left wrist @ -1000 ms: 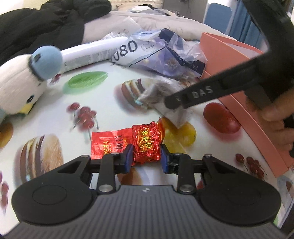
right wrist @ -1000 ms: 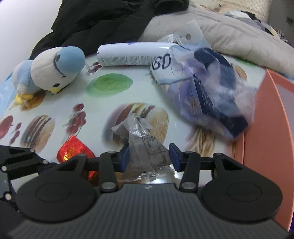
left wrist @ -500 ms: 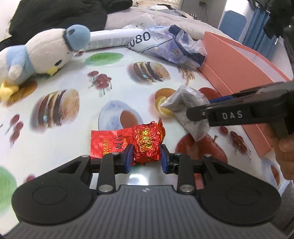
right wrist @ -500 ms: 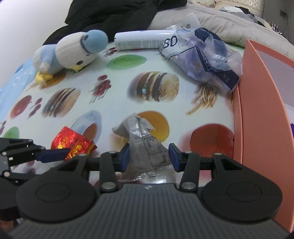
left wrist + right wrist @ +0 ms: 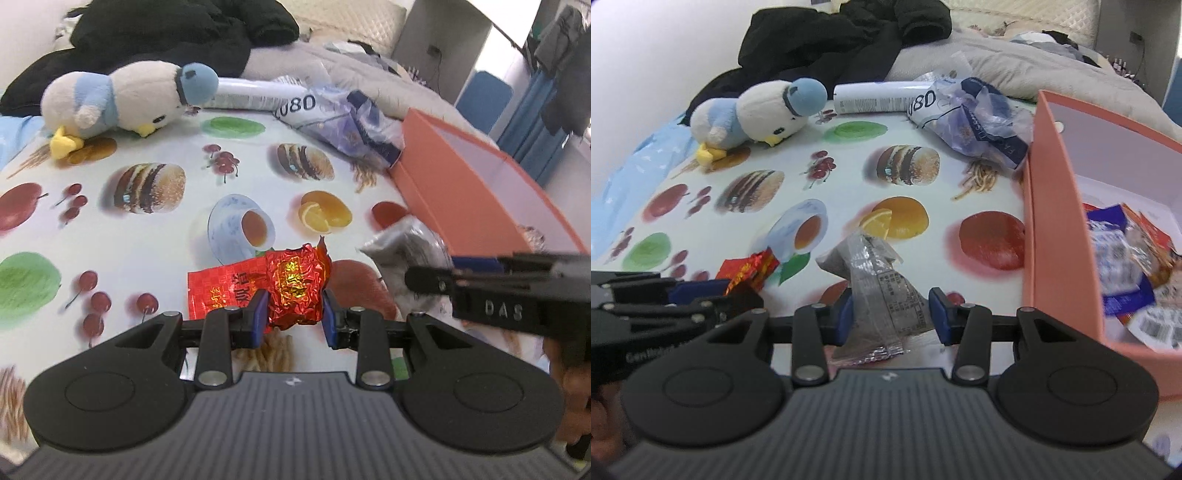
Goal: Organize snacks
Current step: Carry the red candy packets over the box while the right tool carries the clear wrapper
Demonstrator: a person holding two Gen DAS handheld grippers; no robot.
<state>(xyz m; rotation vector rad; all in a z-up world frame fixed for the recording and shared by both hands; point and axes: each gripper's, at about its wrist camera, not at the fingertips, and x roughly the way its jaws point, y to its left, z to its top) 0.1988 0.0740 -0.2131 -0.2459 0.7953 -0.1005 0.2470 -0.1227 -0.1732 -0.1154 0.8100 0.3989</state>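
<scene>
A table (image 5: 849, 155) covered in a food-print cloth stood beside a bed heaped with clothes. The left gripper (image 5: 293, 319) pinched a red foil snack (image 5: 295, 284), the right gripper (image 5: 891, 314) a silver packet (image 5: 882, 291), both held above the cloth. The pink box (image 5: 1056, 236) at right already held several wrapped snacks. A crumpled blue bag (image 5: 979, 122) lay at the far edge, apparently still to sort.

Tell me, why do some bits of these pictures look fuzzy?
Left wrist view: the right claw beside the silver packet is smeared, likely by motion. Right wrist view: snacks in the pink box blur near the edge; the table bulges from fisheye.
</scene>
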